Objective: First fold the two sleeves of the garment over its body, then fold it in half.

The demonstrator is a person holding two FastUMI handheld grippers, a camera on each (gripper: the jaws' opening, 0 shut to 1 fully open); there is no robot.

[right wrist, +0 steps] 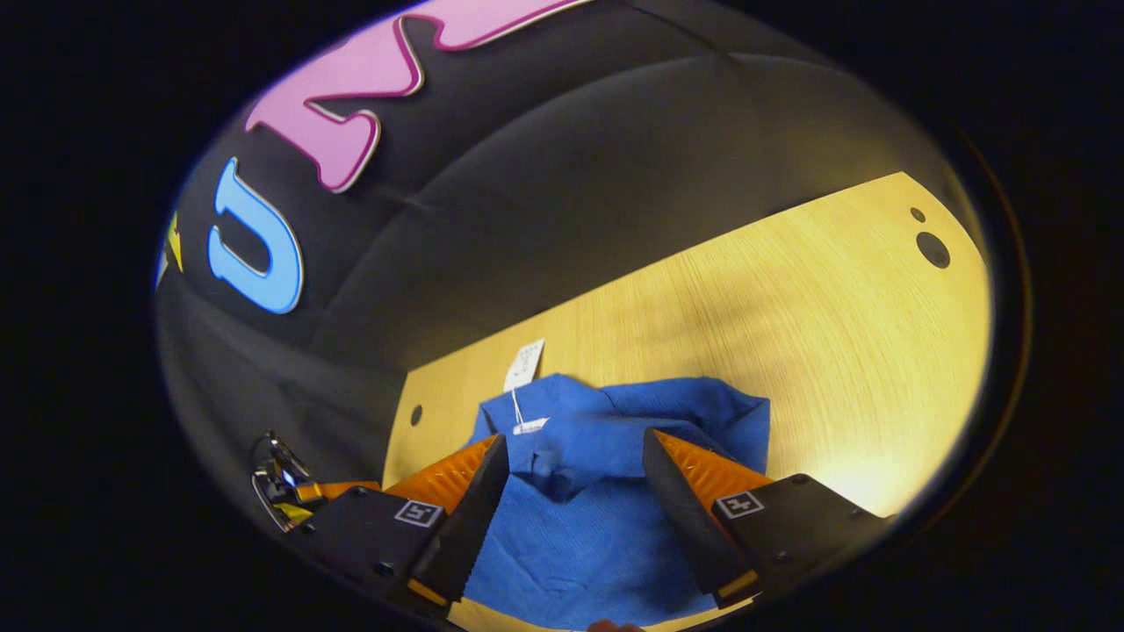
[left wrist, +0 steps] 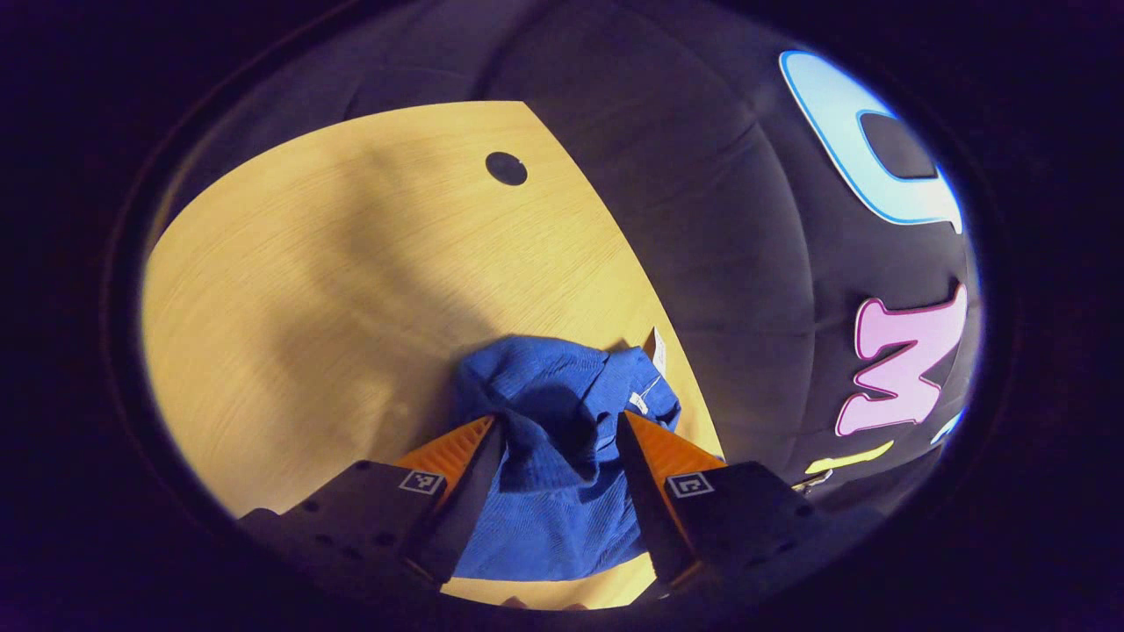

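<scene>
Across the middle of the left gripper view runs a pale wooden table (left wrist: 316,290), its grain sweeping in curves, a soft shadow lying over the centre and a round dark hole (left wrist: 507,168) near its upper edge. Behind it, filling the upper right, hangs the black padded cloth wall (left wrist: 702,175) of the booth, creased into broad folds.

Down at lower centre, the left gripper (left wrist: 560,430) has its fingers spread wide, and between them sits the blue garment (left wrist: 562,491), bunched and rumpled, close to the table's right-hand edge. A white tag (left wrist: 658,349) sticks up at its far side (a smaller label shows just below it). Whether the tips touch the cloth, I cannot tell; nothing is pinched.

Over to the right gripper view: the table (right wrist: 790,298) slants across the right half, brightly lit at lower right, with two dark holes near its upper right corner and another small one at its left end. The wall (right wrist: 571,175) fills the upper left. The right gripper (right wrist: 575,448) is likewise parted wide, the garment (right wrist: 588,527) lying between its fingers at lower centre, the tag (right wrist: 524,364) poking up toward the wall.
</scene>
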